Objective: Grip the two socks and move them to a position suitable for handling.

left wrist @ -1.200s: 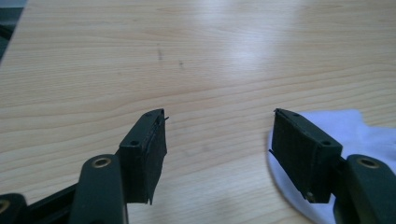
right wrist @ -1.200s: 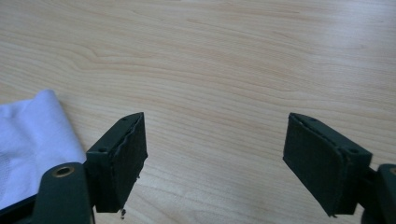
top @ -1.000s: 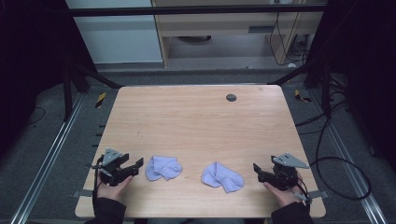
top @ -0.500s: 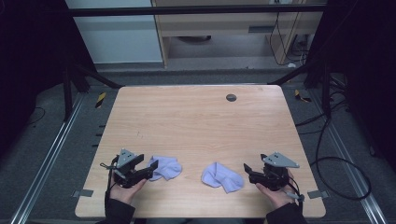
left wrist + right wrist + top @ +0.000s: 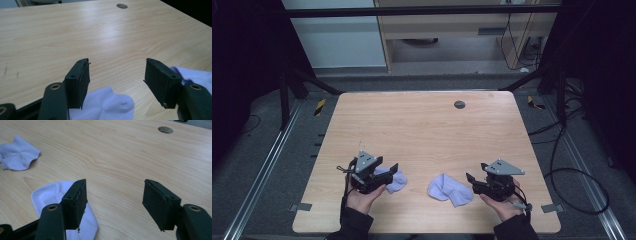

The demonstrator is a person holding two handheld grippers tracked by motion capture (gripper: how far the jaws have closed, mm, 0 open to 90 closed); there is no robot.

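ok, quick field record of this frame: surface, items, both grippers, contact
surface: wooden table, round grommet near far edge
items: two pale socks, left sock, right sock, lying apart
left gripper: open, over the left sock
right gripper: open, fingers have just been closing, nothing between them, at the right sock's edge
contact: no grip on either sock

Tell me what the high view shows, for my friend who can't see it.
Two hands hold open tongs, left tongs and right tongs, beside two small pale socks, the left sock and right sock, near the front of a wooden table.
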